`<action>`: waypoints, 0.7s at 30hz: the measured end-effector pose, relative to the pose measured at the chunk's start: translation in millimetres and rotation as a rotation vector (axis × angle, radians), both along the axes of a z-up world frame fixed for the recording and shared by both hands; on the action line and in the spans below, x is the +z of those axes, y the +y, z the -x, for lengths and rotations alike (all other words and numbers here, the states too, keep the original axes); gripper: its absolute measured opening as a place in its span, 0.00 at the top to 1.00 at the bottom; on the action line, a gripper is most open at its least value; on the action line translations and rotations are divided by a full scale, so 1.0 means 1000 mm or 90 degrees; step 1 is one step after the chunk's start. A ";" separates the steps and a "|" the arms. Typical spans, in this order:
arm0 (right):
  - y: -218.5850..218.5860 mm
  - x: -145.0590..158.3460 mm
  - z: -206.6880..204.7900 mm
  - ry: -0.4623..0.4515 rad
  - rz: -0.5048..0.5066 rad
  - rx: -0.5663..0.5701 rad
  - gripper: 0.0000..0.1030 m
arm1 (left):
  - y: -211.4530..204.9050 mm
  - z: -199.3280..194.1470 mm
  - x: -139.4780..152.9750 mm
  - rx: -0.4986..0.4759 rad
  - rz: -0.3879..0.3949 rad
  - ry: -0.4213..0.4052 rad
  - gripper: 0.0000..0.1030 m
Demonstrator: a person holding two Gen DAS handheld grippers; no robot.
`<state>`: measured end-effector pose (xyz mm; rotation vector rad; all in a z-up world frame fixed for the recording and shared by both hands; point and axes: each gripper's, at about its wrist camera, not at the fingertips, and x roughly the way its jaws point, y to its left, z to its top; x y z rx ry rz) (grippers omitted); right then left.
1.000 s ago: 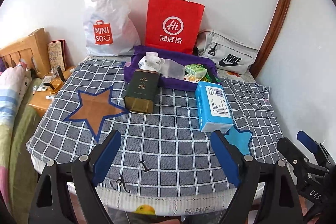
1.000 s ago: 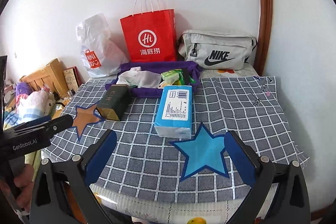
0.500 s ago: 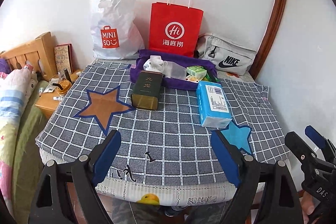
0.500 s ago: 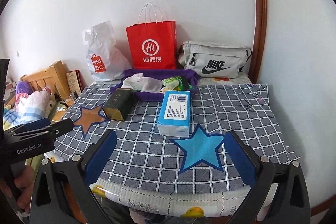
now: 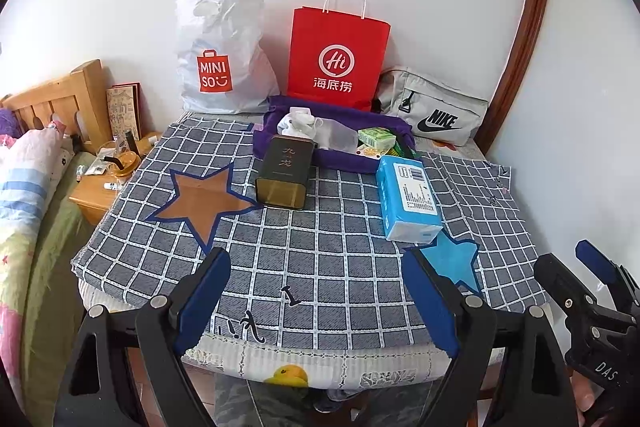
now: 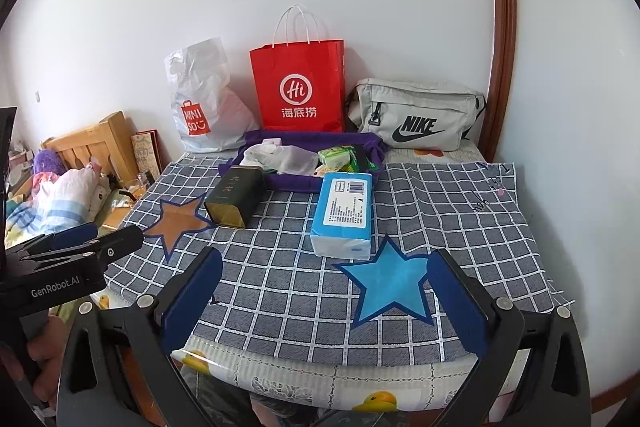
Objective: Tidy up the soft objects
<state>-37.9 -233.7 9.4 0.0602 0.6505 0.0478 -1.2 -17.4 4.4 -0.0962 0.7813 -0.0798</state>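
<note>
A blue tissue pack (image 5: pixel 408 201) (image 6: pixel 345 214) lies on the checked tablecloth just behind a blue star patch (image 6: pixel 390 285). A dark green tin (image 5: pixel 285 171) (image 6: pixel 235 195) stands beside an orange star patch (image 5: pixel 202 201). Behind them a purple fabric tray (image 5: pixel 344 159) (image 6: pixel 294 183) holds white cloth and green packets. My left gripper (image 5: pixel 320 297) hovers open over the table's front edge, nothing between its fingers. My right gripper (image 6: pixel 326 303) is open too, in front of the blue star and empty.
A white Miniso bag (image 5: pixel 224 59), a red paper bag (image 5: pixel 338 55) and a grey Nike pouch (image 5: pixel 434 107) line the wall. A bed (image 5: pixel 24 195) and a cluttered wooden nightstand (image 5: pixel 108 179) lie left of the table. The wall stands close on the right.
Both grippers have drawn back from the table and slightly up, so more of its front edge shows. Both stay open. Nothing on the table moved.
</note>
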 end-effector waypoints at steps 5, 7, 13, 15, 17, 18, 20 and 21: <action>0.000 -0.001 0.000 0.002 0.001 -0.002 0.02 | 0.002 0.000 0.000 0.003 0.000 0.001 0.16; -0.001 -0.001 0.000 0.002 -0.001 -0.003 0.02 | 0.002 0.000 0.000 0.002 0.000 0.001 0.16; -0.002 -0.001 0.000 0.000 -0.003 -0.006 0.02 | 0.001 0.000 0.000 0.004 -0.002 0.001 0.16; -0.002 0.000 0.000 -0.001 -0.004 -0.007 0.02 | 0.000 0.000 0.000 0.004 -0.001 0.000 0.16; -0.003 0.000 0.000 -0.001 -0.004 -0.008 0.02 | 0.000 0.000 0.001 0.001 -0.003 -0.001 0.16; -0.003 0.000 -0.001 -0.001 -0.004 -0.008 0.02 | 0.000 0.000 0.001 0.000 -0.004 -0.002 0.16; -0.004 0.000 -0.001 -0.002 -0.004 -0.009 0.02 | -0.001 0.000 0.002 -0.004 -0.004 -0.003 0.16; -0.004 0.000 -0.001 -0.001 -0.004 -0.010 0.02 | -0.001 0.000 0.002 -0.005 -0.004 -0.002 0.16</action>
